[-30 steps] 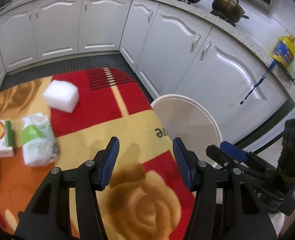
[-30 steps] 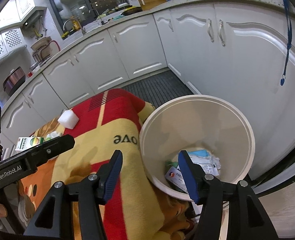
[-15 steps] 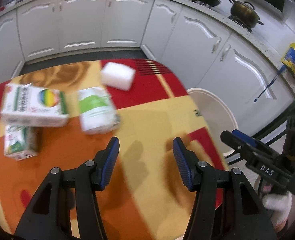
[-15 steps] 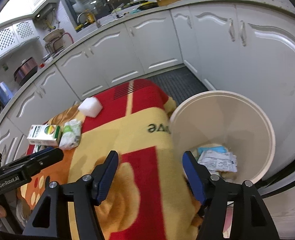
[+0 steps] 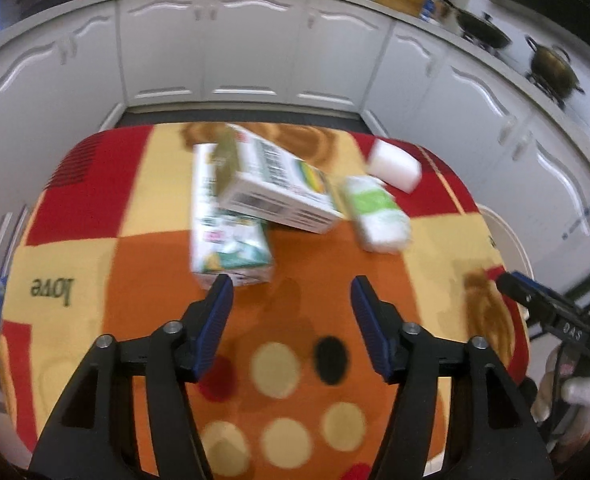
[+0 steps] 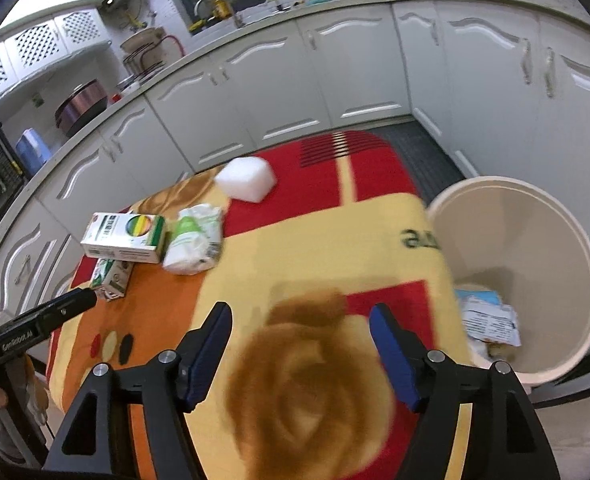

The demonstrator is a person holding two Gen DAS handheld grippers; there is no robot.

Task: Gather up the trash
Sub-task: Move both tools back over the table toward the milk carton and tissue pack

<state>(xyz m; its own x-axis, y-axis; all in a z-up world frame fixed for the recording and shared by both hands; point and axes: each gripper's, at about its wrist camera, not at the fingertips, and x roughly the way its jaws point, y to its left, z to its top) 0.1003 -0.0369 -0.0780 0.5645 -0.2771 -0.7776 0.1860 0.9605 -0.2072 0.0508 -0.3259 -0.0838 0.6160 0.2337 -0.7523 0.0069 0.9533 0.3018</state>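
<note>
Left hand-held gripper (image 5: 291,312), white-green carton (image 5: 231,236)

carton (image 5: 231,236) flat, box (image 5: 279,188) tilted across it | tissue pack (image 5: 379,216) beside | white block (image 5: 395,164) | bin (image 6: 575,240) holds papers

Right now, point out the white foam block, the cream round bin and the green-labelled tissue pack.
white foam block (image 6: 247,179), right wrist view, top face.
cream round bin (image 6: 535,232), right wrist view, inner wall.
green-labelled tissue pack (image 6: 193,240), right wrist view, middle.
</note>
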